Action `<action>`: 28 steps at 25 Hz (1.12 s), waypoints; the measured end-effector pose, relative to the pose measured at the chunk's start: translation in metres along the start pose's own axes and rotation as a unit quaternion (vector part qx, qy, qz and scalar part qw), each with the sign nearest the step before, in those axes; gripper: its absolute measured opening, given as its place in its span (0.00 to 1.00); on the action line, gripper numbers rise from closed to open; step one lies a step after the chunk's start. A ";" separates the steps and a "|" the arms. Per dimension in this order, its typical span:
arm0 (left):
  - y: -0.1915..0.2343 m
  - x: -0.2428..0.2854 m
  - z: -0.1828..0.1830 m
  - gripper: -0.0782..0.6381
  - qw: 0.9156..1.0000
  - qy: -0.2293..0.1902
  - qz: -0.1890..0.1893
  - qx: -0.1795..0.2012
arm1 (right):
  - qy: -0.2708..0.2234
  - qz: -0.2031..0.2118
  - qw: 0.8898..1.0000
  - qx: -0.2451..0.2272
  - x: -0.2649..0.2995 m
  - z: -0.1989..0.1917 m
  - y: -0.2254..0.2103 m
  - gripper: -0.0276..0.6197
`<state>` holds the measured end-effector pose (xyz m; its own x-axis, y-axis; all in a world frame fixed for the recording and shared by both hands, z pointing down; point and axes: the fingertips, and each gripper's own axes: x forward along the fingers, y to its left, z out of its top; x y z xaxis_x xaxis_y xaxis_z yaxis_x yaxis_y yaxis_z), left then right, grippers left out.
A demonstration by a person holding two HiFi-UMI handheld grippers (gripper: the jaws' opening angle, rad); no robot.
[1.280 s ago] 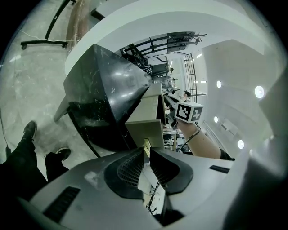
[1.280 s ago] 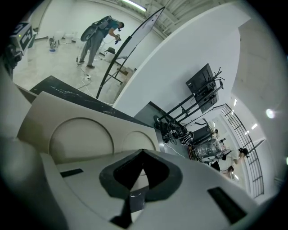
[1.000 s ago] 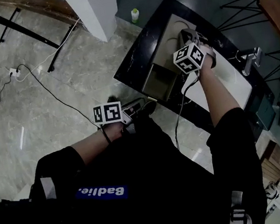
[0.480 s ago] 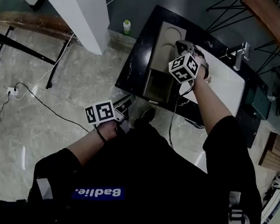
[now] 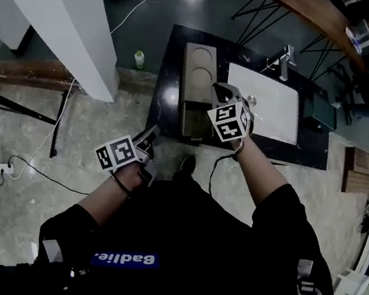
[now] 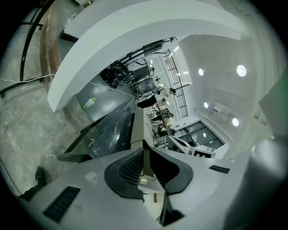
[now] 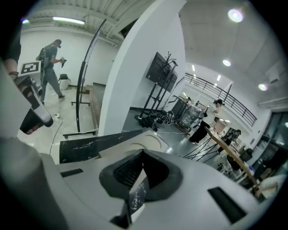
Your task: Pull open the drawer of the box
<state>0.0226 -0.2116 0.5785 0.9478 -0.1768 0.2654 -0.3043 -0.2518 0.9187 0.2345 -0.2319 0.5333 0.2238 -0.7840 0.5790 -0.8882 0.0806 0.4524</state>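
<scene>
A beige box [image 5: 197, 78] with round recesses on its top stands on a black table [image 5: 165, 94]. Its drawer [image 5: 191, 117] juts out toward me at the table's near edge. My right gripper [image 5: 220, 89] hangs over the box's right side, jaws together with nothing seen between them. In the right gripper view the box top [image 7: 144, 143] lies just past the right gripper [image 7: 143, 155]. My left gripper [image 5: 151, 133] is left of the drawer, off the table, and is shut. In the left gripper view the box [image 6: 137, 130] shows beyond the left gripper [image 6: 144, 144].
A white board [image 5: 264, 102] lies on the table right of the box. A white pillar [image 5: 75, 35] stands to the left, with a green bottle [image 5: 139, 58] on the floor beside it. Cables [image 5: 38, 154] run across the floor. A wooden table [image 5: 307, 3] is far right.
The right gripper has come back from the box's far part toward its near right side. The head view has swung, so table and box sit further left. The left gripper stays beside the drawer.
</scene>
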 end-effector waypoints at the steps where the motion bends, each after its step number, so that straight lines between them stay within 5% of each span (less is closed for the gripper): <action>1: -0.004 -0.001 0.006 0.17 1.000 -0.001 -0.007 0.004 | -0.002 -0.005 1.000 0.020 -0.009 0.000 0.003 0.04; 10: -0.040 0.002 0.026 0.17 0.997 -0.004 -0.050 0.054 | -0.030 -0.034 0.985 0.165 -0.076 0.001 0.018 0.04; 14: -0.060 -0.009 0.022 0.17 0.992 -0.023 -0.047 0.115 | -0.057 -0.035 0.975 0.213 -0.103 -0.005 0.028 0.04; 23: -0.129 -0.040 -0.013 0.17 0.958 -0.080 -0.031 0.275 | -0.145 -0.017 0.950 0.274 -0.180 -0.016 0.068 0.04; 28: -0.168 -0.061 -0.069 0.17 0.924 -0.101 -0.009 0.369 | -0.177 0.006 0.940 0.292 -0.238 -0.038 0.090 0.04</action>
<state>0.0227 -0.0933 0.4283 0.9388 -0.3216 0.1235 -0.3416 -0.8230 0.4539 0.1169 -0.0144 0.4619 0.1558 -0.9492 0.2734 -0.9818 -0.1792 -0.0625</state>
